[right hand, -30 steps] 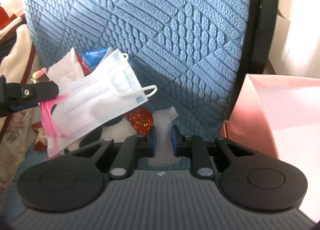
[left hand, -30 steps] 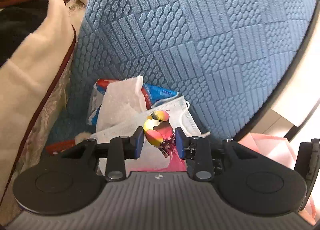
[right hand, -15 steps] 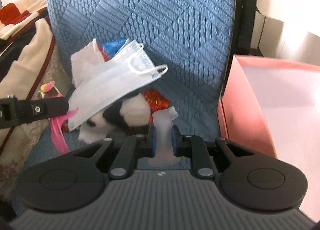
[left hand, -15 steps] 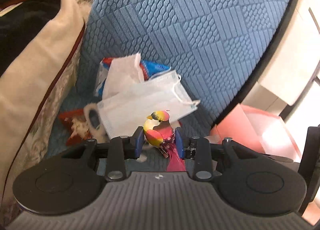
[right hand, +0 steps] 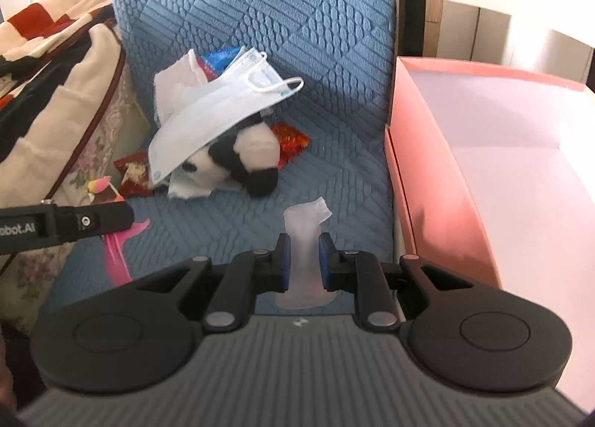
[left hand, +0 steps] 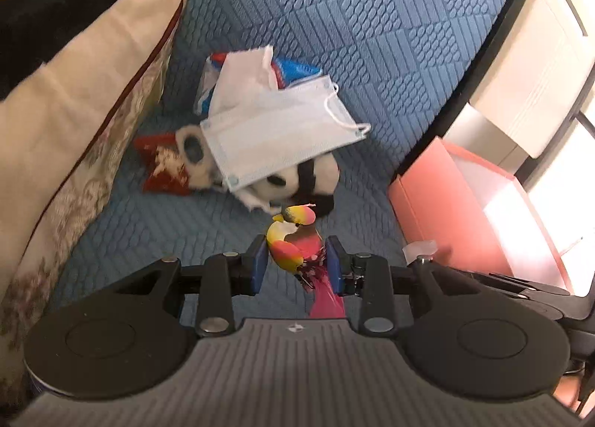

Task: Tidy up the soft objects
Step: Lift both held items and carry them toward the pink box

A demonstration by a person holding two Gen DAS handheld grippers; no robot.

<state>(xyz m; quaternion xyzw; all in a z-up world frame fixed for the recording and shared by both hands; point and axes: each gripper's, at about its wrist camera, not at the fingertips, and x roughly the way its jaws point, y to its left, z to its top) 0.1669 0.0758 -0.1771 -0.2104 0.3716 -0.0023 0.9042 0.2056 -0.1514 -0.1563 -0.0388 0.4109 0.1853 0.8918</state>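
Note:
My left gripper (left hand: 296, 261) is shut on a small yellow, pink and red toy bird (left hand: 293, 241) with a pink tail. My right gripper (right hand: 301, 259) is shut on a pale translucent soft piece (right hand: 305, 226) that sticks up between the pads. On the blue quilted seat (right hand: 334, 174) lies a pile: a plush panda (right hand: 245, 159) (left hand: 308, 178) under a white face mask (right hand: 219, 118) (left hand: 275, 133) and white tissue (right hand: 174, 81). In the right wrist view the left gripper's finger (right hand: 74, 222) and the bird's pink tail (right hand: 117, 248) show at the left.
An open pink box (right hand: 427, 174) (left hand: 465, 204) stands to the right of the seat. Red snack packets (right hand: 290, 139) (left hand: 163, 163) and a blue packet (left hand: 293, 70) lie in the pile. Cushions and blankets (left hand: 74, 92) are heaped at the left. White furniture (left hand: 531, 66) is behind.
Both grippers have pulled back from the pile with their objects still held, so the panda, more of the seat and the pink box have come into view.

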